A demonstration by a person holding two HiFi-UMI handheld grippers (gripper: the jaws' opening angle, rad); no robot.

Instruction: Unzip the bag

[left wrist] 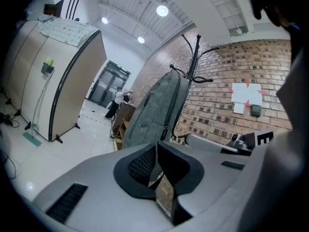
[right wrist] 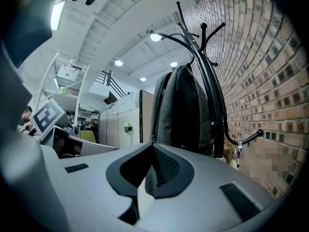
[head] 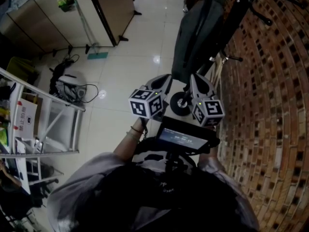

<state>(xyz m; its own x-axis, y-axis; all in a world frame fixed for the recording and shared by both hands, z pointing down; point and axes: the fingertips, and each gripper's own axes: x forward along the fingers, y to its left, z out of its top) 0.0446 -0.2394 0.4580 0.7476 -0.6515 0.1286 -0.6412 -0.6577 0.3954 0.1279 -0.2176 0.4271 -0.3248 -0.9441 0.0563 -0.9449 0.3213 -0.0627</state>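
A grey backpack [head: 198, 37] hangs upright on a black coat stand [head: 241, 13] by the brick wall. Both grippers are held side by side just short of its lower end, apart from it. My left gripper [head: 166, 77] is shut with nothing between its jaws; in the left gripper view [left wrist: 157, 146] the backpack [left wrist: 154, 110] and a zipper line with its pull [left wrist: 165, 130] show beyond the tips. My right gripper [head: 193, 76] is shut and empty too; the right gripper view [right wrist: 152, 146] has the backpack [right wrist: 186, 110] straight ahead on the stand [right wrist: 207, 71].
The brick wall [head: 270, 105] runs along the right. A black wheel-like base [head: 179, 104] sits on the tiled floor under the grippers. Metal shelving [head: 43, 115], floor cables [head: 72, 86] and a beige partition [head: 72, 13] are to the left. A person [left wrist: 117, 100] stands far off.
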